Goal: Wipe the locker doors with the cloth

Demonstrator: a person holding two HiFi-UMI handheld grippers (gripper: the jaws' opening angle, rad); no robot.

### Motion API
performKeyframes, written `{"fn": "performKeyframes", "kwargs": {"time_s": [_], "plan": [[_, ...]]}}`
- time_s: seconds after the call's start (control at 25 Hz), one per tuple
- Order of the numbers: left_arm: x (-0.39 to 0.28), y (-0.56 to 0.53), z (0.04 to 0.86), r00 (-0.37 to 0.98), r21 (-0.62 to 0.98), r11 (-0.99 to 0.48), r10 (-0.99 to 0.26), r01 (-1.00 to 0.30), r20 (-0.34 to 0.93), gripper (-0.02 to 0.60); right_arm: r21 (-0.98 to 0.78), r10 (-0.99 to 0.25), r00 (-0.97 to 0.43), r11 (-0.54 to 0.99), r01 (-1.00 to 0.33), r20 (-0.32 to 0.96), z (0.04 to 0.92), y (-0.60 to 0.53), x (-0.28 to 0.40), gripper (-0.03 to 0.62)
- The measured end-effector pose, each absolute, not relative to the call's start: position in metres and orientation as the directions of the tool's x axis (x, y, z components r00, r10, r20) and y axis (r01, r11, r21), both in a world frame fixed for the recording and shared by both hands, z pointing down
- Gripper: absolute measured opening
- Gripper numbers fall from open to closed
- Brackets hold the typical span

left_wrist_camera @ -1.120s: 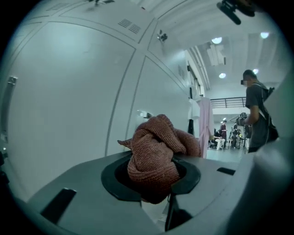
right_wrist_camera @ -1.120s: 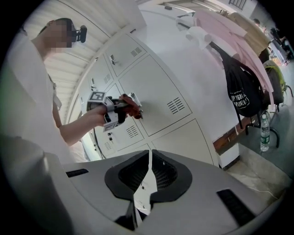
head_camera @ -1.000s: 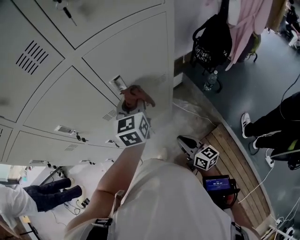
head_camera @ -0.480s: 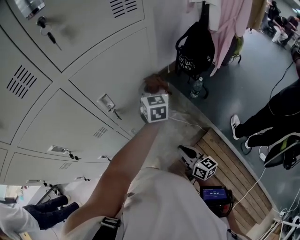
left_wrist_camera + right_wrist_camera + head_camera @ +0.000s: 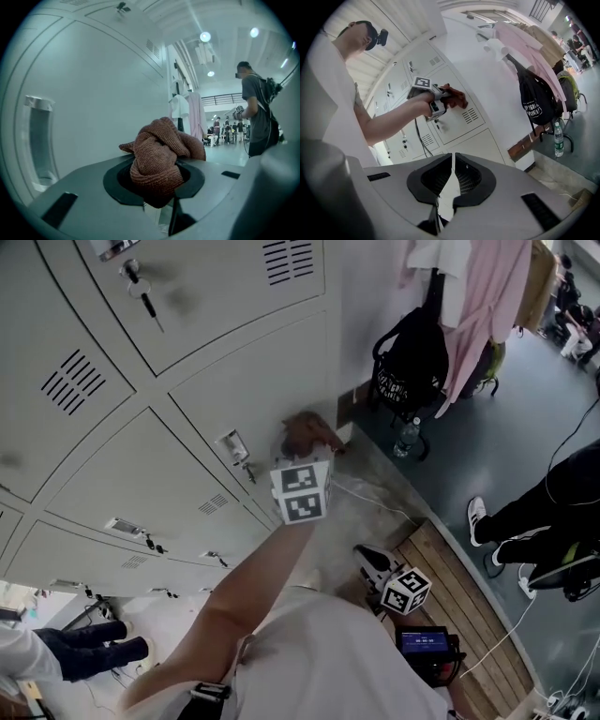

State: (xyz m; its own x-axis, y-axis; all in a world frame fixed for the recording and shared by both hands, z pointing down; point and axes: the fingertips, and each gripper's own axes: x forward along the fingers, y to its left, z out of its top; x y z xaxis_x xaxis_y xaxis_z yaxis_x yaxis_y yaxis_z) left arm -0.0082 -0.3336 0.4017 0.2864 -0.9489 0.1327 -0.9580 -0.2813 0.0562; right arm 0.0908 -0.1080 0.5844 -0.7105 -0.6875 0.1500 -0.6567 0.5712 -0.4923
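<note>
Now the left tongs clamp the cloth at the locker door — best pressed flat, swept evenly; right tongs closed, empty.

One cloth, one left claw, one right claw, one backpack, one bottle
</note>
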Motion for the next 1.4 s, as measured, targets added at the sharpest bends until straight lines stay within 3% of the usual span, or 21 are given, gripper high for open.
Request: {"fn": "performKeyframes", "kwargs": {"time_s": [0.44,0.76,0.92,1.4], "plan": [[-0.129,-0.257,0.375,0.114,0.012,-0.113,-0.990,-0.994,0.081,0.112,-0.478,-0.534,-0.832,0.698,-0.533,0.149,0.582,-0.115,0.043,0.029],[-0.189,-0.234,0.363,-0.020,0.001,0.020,-0.998,-1.000,0.053,0.112,-0.487,-0.506,-0.850,0.711,-0.508,0.148,0.585,-0.115,0.035,0.029],[-0.176,-0.249,0.356,0.017,-0.011,-0.017,-0.999,-1.000,0.040,0.112,-0.486,-0.530,-0.836,0.698,-0.527,0.144,0.586,-0.116,0.043,0.029],[-0.044,-0.325,0.332,0.269,-0.033,-0.268,-0.963,-0.963,-0.007,0.112,-0.496,-0.662,-0.737,0.597,-0.631,0.140,0.587,-0.116,0.081,0.029]]}}
